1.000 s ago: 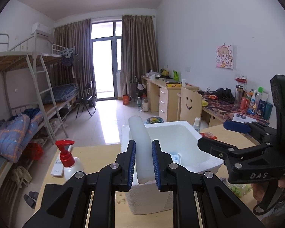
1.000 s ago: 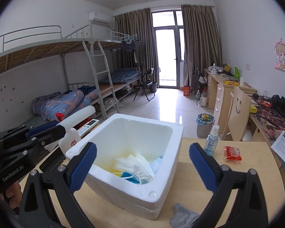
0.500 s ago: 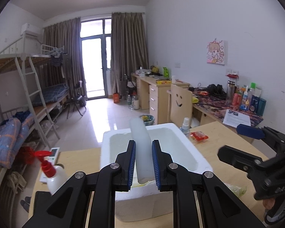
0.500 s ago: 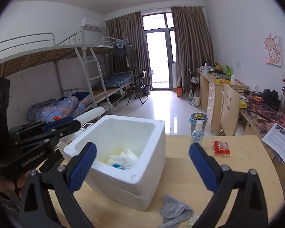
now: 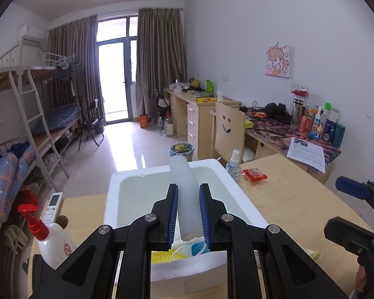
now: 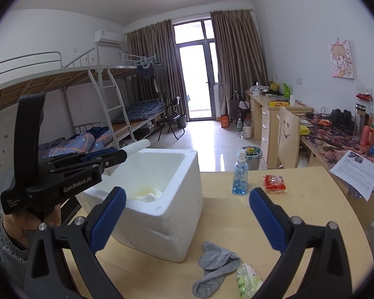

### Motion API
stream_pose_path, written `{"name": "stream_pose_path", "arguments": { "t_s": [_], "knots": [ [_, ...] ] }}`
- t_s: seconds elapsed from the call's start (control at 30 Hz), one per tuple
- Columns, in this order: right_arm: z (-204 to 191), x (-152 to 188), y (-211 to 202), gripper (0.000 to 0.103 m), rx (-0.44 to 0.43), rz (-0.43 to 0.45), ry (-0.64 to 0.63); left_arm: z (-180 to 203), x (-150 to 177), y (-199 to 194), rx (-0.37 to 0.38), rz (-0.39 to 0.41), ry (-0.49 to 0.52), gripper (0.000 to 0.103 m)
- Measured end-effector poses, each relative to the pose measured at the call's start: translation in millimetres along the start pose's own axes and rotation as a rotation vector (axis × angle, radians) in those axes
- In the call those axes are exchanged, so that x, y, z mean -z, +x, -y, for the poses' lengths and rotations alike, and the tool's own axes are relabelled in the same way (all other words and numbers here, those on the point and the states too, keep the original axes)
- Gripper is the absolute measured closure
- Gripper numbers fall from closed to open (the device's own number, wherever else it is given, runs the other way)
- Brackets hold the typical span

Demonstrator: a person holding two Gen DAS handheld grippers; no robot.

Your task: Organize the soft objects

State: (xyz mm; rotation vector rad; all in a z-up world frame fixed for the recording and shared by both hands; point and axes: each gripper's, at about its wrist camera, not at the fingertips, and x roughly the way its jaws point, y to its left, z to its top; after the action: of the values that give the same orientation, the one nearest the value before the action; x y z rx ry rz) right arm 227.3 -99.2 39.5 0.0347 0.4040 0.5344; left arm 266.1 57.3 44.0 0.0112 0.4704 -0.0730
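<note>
Risk at release: my left gripper [image 5: 188, 211] has its jaws clamped narrow on a white foam roll [image 5: 184, 194], held over the open styrofoam box [image 5: 246, 214] at lower centre of the left wrist view. The roll juts well past the jaws toward the far rim, so if I let go here, I judge it could land across the rim and roll onto the worktop [image 5: 294, 199]. Masks and cloth already lie in the box bottom and may prop it up. My right gripper [image 6: 187, 211] hangs with jaws wide and holds nothing, above the grey sock [image 6: 215, 266] and a small plastic packet [image 6: 248, 277] at the bottom of the right wrist view. A careless reach for the sock could nudge the light box sideways.
</note>
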Motion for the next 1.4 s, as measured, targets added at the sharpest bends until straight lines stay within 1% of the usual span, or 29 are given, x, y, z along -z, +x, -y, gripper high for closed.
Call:
{"name": "stream_pose_path", "arguments": {
  "t_s": [0.37, 0.4, 0.47, 0.5, 0.53, 0.57, 0.6, 0.63, 0.73, 0.8, 1.0, 1.1, 1.2, 1.4],
  "knots": [
    [12, 9, -11, 0.002, 0.041, -0.004, 0.030, 4, -3, 20, 0.032, -0.037, -0.012, 0.083],
    [13, 10, -12, 0.002, 0.041, -0.005, 0.031, 3, -3, 20, 0.032, -0.037, -0.020, 0.078],
    [13, 10, -13, 0.002, 0.041, -0.004, 0.034, 2, -4, 20, 0.037, -0.037, -0.025, 0.077],
    [13, 11, -13, 0.002, 0.041, -0.003, 0.035, 1, -4, 19, 0.036, -0.034, -0.027, 0.071],
    [13, 11, -13, 0.002, 0.040, -0.004, 0.035, 0, -5, 17, 0.035, -0.027, -0.030, 0.057],
    [12, 10, -13, 0.002, 0.039, -0.004, 0.033, 0, -5, 16, 0.031, -0.019, -0.034, 0.048],
    [12, 10, -13, 0.002, 0.039, -0.003, 0.032, 0, -6, 12, 0.024, -0.007, -0.038, 0.027],
    [11, 11, -13, 0.002, 0.040, 0.000, 0.033, 0, -7, 10, 0.016, 0.004, -0.040, 0.013],
    [11, 11, -14, 0.002, 0.041, 0.003, 0.038, 1, -9, 2, 0.008, 0.037, -0.039, 0.003],
    [12, 11, -15, 0.002, 0.040, 0.006, 0.042, 3, -9, 0, 0.009, 0.041, -0.033, 0.001],
    [14, 11, -22, 0.002, 0.049, 0.018, 0.051, 7, -9, -8, 0.006, 0.046, -0.031, 0.001],
    [14, 12, -28, 0.002, 0.052, 0.025, 0.053, 7, -9, -18, -0.003, 0.064, -0.024, 0.001],
    [13, 11, -33, 0.002, 0.052, 0.031, 0.055, 6, -8, -26, -0.007, 0.062, -0.027, 0.001],
    [7, 9, -47, 0.002, 0.030, 0.054, 0.052, 12, -4, -49, -0.022, 0.079, -0.019, 0.001]
  ]
}}
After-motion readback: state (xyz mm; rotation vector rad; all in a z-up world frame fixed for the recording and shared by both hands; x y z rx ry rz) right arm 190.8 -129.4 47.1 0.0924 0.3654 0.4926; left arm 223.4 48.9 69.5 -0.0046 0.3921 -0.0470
